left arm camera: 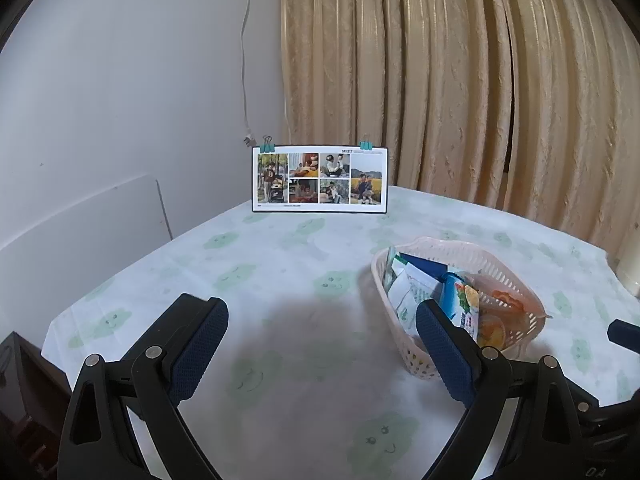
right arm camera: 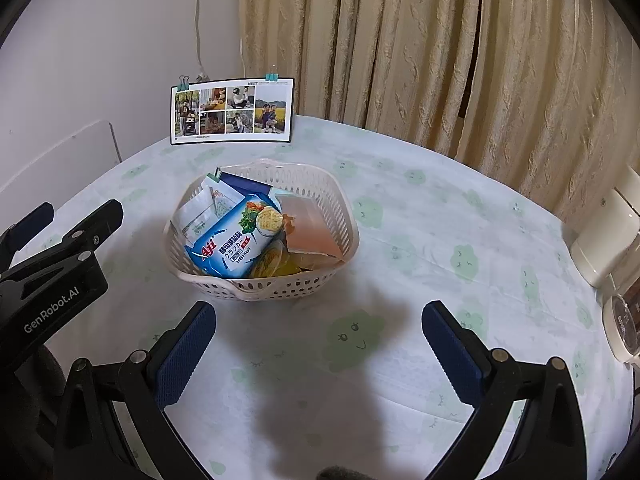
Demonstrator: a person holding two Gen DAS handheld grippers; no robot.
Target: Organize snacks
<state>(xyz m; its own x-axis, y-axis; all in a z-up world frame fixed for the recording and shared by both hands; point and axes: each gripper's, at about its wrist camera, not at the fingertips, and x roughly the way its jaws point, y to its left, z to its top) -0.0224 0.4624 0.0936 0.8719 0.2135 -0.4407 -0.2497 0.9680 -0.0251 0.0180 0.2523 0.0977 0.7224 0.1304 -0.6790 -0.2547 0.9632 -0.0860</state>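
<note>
A pale pink perforated basket stands on the table and holds several snack packs: a blue cracker packet, white sachets, an orange-brown pack and a yellow pack. In the left wrist view the same basket sits to the right, just behind my right-hand finger. My left gripper is open over bare cloth, holding nothing. My right gripper is open too, a little in front of the basket, with nothing between its fingers. The left gripper's body shows at the left edge of the right wrist view.
A photo card with binder clips stands at the table's far edge. The tablecloth is white with green cloud faces. Beige curtains hang behind. Cream appliances sit at the right edge; a white board leans at left.
</note>
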